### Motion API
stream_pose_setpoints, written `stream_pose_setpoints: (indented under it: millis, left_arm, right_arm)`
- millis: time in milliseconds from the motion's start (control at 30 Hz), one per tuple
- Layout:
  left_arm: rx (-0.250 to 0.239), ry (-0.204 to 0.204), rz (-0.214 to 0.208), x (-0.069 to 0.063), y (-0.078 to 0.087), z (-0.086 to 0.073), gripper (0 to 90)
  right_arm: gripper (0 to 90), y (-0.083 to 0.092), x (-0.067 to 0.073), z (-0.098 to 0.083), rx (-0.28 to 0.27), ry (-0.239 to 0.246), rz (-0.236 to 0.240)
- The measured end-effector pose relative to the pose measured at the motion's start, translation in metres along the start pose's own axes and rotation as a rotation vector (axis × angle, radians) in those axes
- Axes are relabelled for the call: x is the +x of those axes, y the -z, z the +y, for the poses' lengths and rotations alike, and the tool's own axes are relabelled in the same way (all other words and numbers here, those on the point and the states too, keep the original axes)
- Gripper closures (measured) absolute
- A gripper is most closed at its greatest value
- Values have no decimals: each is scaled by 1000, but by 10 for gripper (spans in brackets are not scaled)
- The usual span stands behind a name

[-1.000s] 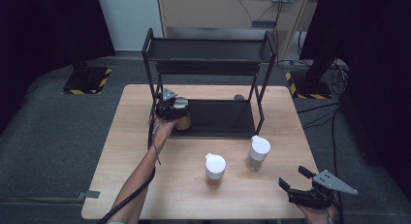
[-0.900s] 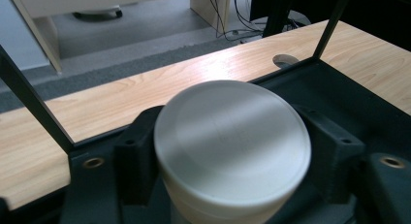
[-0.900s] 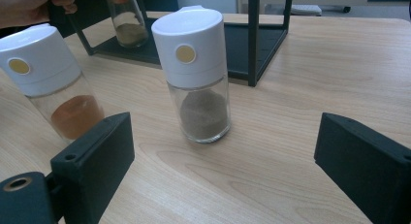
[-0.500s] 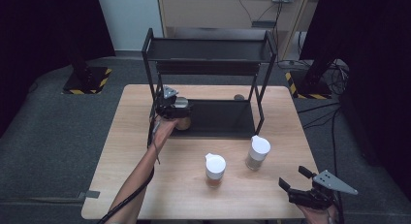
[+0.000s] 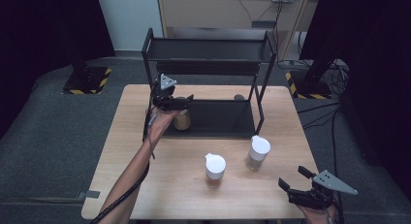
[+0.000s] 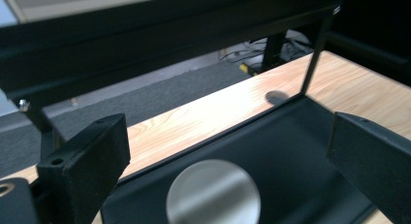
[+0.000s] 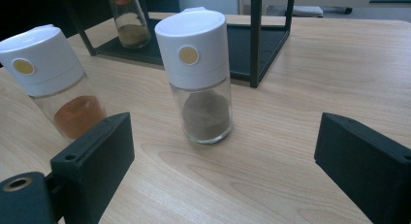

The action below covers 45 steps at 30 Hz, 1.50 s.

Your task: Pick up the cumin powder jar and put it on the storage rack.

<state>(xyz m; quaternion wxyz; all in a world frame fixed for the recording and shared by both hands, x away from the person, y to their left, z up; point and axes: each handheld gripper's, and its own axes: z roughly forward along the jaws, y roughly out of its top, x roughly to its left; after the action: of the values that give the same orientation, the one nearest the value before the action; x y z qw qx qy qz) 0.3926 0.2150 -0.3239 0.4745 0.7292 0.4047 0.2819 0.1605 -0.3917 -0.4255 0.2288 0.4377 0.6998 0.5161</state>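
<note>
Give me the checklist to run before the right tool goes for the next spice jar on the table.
1. Left tool free of the jar on the rack's bottom shelf: ok, its jaws have just been opening and stand wide above the jar's lid.
2. That jar upright on the black rack: ok.
3. Right tool open and empty: ok.
4. Jar with dark powder upright, ahead of the right tool: ok.
5. Jar with orange powder apart from the dark one: ok, a gap shows between them.
6. Free room on the bottom shelf beside the placed jar: ok.
</note>
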Motion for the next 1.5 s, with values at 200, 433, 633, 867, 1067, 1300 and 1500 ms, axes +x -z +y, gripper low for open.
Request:
stream_pose_setpoints:
  millis: [200,433,633,867,1067,1300,1500]
  left_arm:
    - [-19,-34,-76,1,14,8,14]
    - [-61,-45,-171,6,33,6,19]
    - [-103,-69,-232,7,64,-6,21]
    - [-139,-76,-251,9,96,-22,21]
    - [-189,-51,-249,12,123,-45,22]
    - [-197,-41,-223,9,146,-70,21]
    - [-192,-31,-192,7,162,-94,21]
  right_arm:
    - [73,0,0,0,-1,-2,1]
    - [73,0,0,0,2,-2,2]
    - [73,-1,0,1,5,1,1]
    - [73,-1,1,1,7,3,-1]
    - [73,-1,1,1,8,4,-3]
    - [73,-2,2,1,10,6,-3]
    - [73,-1,2,1,10,7,-4]
